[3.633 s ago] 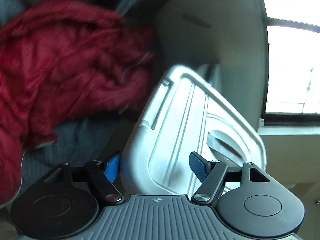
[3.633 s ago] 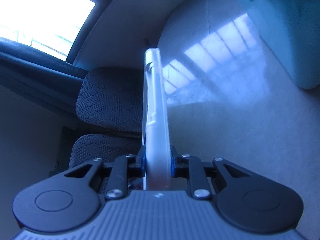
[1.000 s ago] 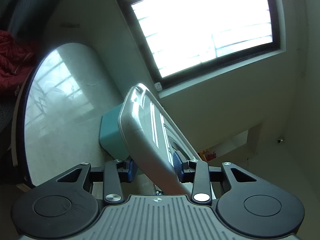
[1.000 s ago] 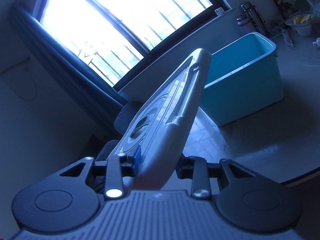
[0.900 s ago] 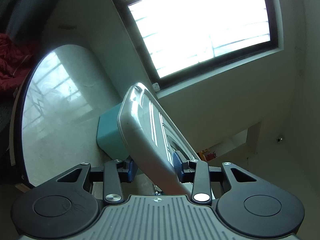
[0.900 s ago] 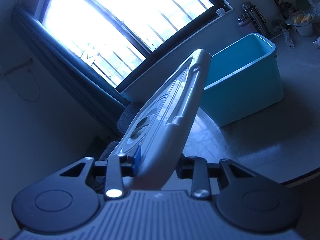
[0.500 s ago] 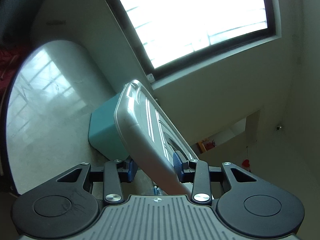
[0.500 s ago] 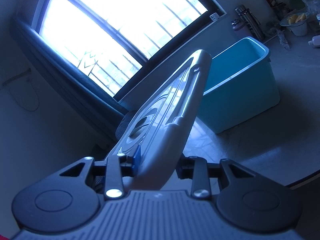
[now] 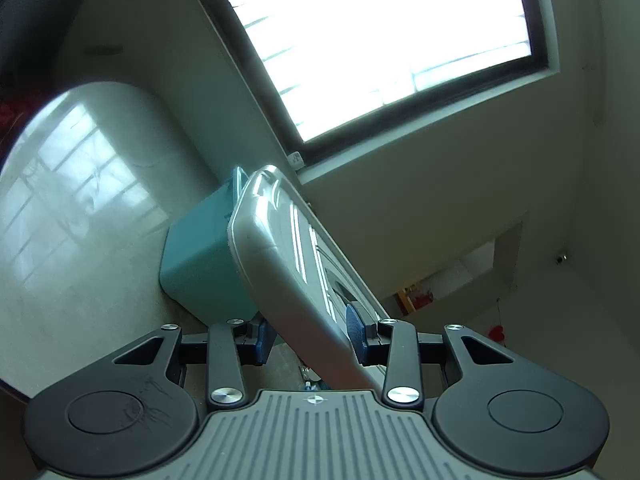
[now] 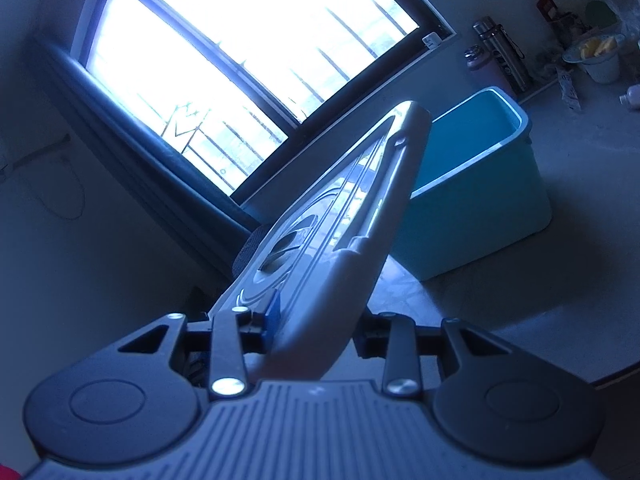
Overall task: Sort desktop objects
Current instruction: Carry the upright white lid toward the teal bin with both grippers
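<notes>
I carry a white ribbed plastic lid between both grippers, held tilted above the round table. My left gripper is shut on one edge of the lid, its blue pads pressing both faces. My right gripper is shut on the opposite edge of the same lid. An open teal storage box stands on the table just beyond the lid's far end. In the left wrist view the lid covers part of the teal box.
Two flasks, a bowl and small clutter stand at the table's far right by the wall. A dark patterned chair sits under the bright window. The table edge curves at the lower right.
Both grippers have carried the lid across the table toward the teal box, which now looks larger and closer. The red jacket has almost left the left wrist view. Both grips are unchanged.
</notes>
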`<state>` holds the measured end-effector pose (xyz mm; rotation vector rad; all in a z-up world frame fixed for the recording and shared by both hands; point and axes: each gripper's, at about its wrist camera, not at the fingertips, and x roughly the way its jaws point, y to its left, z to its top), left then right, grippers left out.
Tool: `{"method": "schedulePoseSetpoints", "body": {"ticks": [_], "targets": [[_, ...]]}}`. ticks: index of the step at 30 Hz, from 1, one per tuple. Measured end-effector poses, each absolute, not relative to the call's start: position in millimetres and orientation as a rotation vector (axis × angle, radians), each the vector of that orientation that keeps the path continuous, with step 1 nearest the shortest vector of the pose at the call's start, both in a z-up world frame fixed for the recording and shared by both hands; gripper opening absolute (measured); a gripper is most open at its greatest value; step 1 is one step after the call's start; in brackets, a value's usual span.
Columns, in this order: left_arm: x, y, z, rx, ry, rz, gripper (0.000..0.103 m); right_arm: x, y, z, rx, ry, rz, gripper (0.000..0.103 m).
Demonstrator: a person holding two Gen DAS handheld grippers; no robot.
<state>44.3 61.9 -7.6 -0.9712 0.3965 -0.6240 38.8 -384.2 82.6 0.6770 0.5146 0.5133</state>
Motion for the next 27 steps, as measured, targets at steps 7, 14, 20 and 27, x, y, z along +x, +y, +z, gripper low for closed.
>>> {"method": "schedulePoseSetpoints", "body": {"ticks": [7,14,20,27], "targets": [[25,11,-6,-0.985,0.341,-0.6,0.038,41,-433,83,0.671,0.528,0.568,0.037],[17,-30,-1,-0.975,0.315,-0.571,0.038,50,-470,81,0.661,0.522,0.614,0.037],[13,-56,4,-0.97,0.309,-0.55,0.038,58,-499,75,0.679,0.527,0.64,0.037],[14,-78,7,-0.955,0.319,-0.551,0.038,60,-523,70,0.69,0.525,0.658,0.038]]}}
